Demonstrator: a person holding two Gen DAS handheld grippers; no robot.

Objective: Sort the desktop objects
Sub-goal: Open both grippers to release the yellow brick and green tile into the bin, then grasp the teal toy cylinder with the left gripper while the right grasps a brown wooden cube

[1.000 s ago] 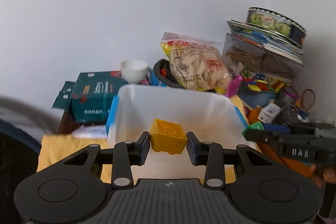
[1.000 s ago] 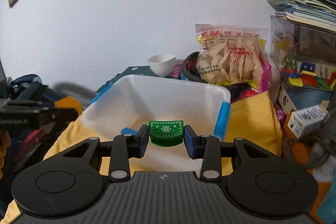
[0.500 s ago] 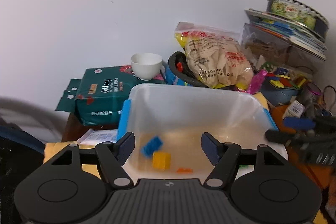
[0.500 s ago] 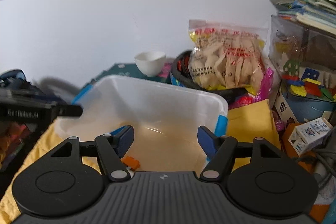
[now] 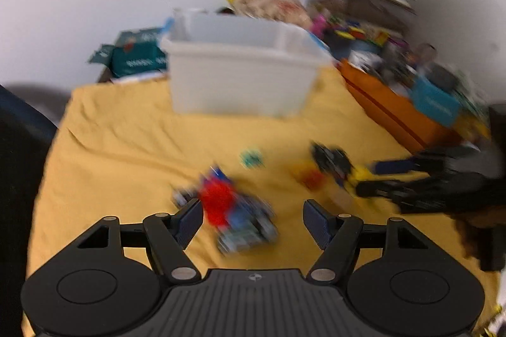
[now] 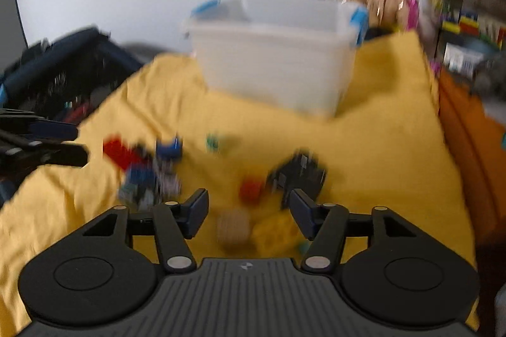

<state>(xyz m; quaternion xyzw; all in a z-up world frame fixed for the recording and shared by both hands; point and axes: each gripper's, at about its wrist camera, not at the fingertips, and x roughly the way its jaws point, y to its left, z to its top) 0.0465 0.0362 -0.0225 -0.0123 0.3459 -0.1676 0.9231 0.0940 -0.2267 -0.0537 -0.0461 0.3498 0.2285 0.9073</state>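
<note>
— What changed?

— I drop the yellow and green blocks into the white bin (image 5: 240, 77), then swing back over the yellow cloth (image 5: 126, 141). My left gripper (image 5: 252, 218) and right gripper (image 6: 249, 212) both gape, empty.

— What's left?

— Left to right: one red-and-blue cluster (image 5: 227, 210), one small green piece (image 5: 251, 158), one red brick (image 6: 251, 190), one black piece (image 6: 297, 174). Blur hides exact counts.

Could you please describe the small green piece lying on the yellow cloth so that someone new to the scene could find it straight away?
Start at the white plastic bin standing on the yellow cloth. In front of it loose toy pieces lie scattered; the small green piece sits alone between the bin and the red and blue toy cluster. It is the only green piece there, apart from its neighbours; blur hides its shape.
</note>
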